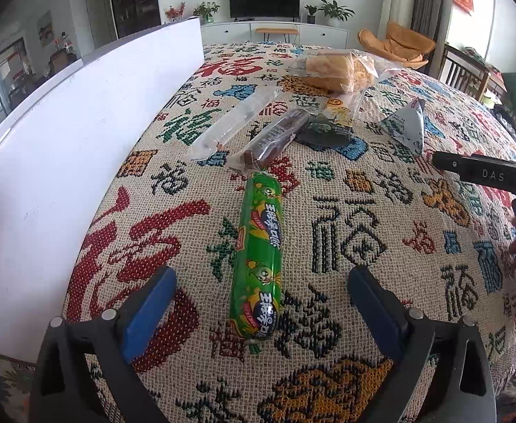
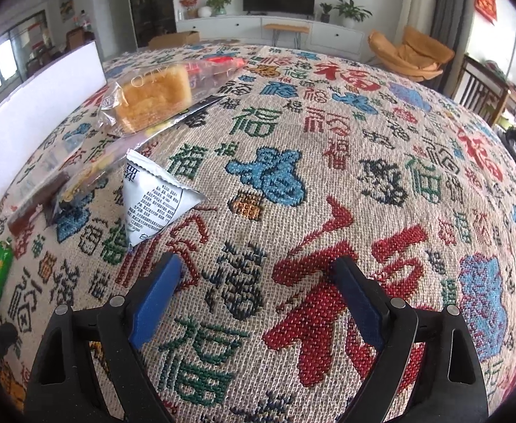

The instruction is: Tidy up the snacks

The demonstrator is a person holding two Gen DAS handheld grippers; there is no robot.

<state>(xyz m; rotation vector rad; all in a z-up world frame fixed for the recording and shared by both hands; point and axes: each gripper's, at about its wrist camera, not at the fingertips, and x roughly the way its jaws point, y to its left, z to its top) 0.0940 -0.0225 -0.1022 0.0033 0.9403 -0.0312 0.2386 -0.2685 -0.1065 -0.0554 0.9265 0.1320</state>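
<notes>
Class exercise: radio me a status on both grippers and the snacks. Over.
Left hand-held gripper open, straddling green sausage. Right hand-held gripper open, empty, over cloth; triangular packet ahead-left. Bread pack and bars untouched. Nothing blocking.

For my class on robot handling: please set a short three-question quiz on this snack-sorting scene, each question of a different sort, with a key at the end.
1. True or false: the left gripper is shut on the green sausage.
2. Multiple choice: what lies just ahead and to the left of the right gripper? A) a green sausage B) a white triangular packet C) a wrapped bread slice
3. Fill in: all the snacks lie on a woven patterned ____.

Key: 1. False; its jaws stand open on either side of the sausage, not touching it. 2. B. 3. cloth.
</notes>
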